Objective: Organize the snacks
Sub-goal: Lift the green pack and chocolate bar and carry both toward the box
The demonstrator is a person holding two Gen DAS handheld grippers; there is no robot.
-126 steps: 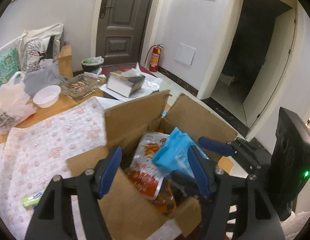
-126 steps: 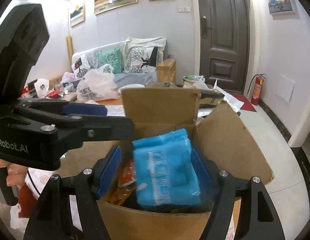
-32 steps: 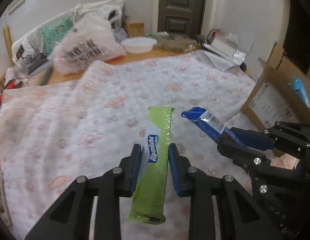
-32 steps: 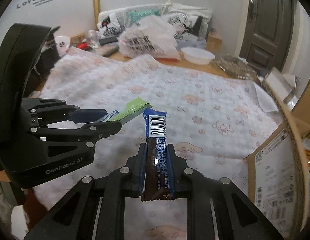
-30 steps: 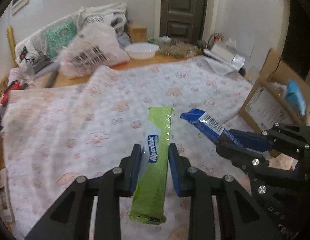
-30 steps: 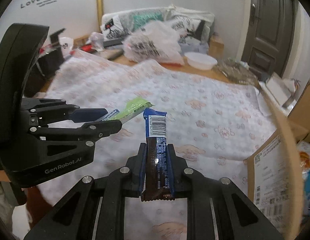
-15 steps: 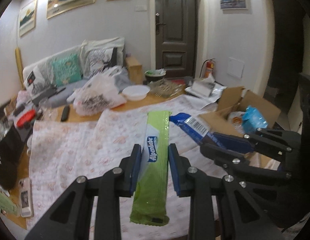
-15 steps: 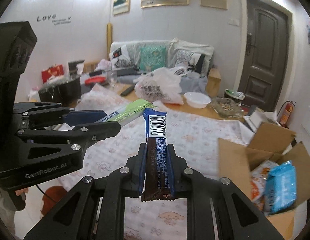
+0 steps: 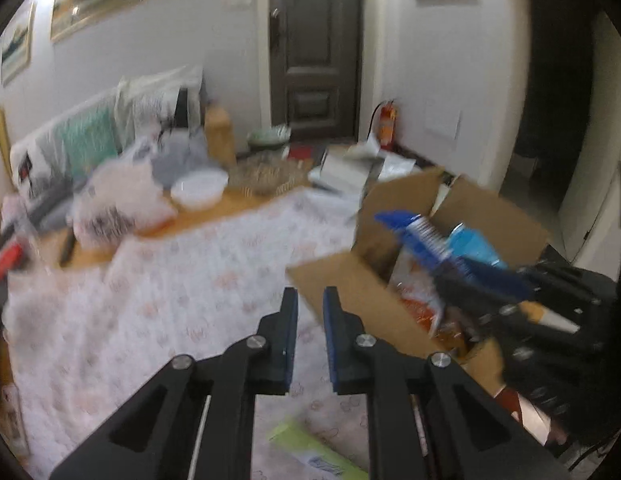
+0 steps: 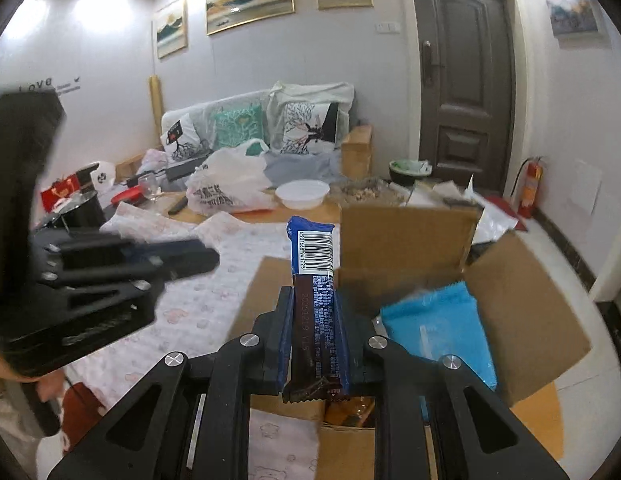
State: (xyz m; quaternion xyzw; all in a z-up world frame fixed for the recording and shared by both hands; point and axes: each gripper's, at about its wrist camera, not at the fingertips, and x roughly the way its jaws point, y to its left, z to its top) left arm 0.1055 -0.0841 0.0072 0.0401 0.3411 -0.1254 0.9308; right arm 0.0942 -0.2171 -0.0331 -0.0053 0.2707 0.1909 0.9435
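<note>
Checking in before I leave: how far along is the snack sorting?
Done: blue packet sits in cardboard box. In hand: right hand-held gripper grips a blue-brown bar. Left: green stick pack lies on the tablecloth below the closing, empty left hand-held gripper.

Black grippers, blue-padded fingers, silver screws.

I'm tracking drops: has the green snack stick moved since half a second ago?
Yes. The green snack stick has left the left claw, whose jaws are closing on nothing, and now lies lower, on the patterned cloth.
</note>
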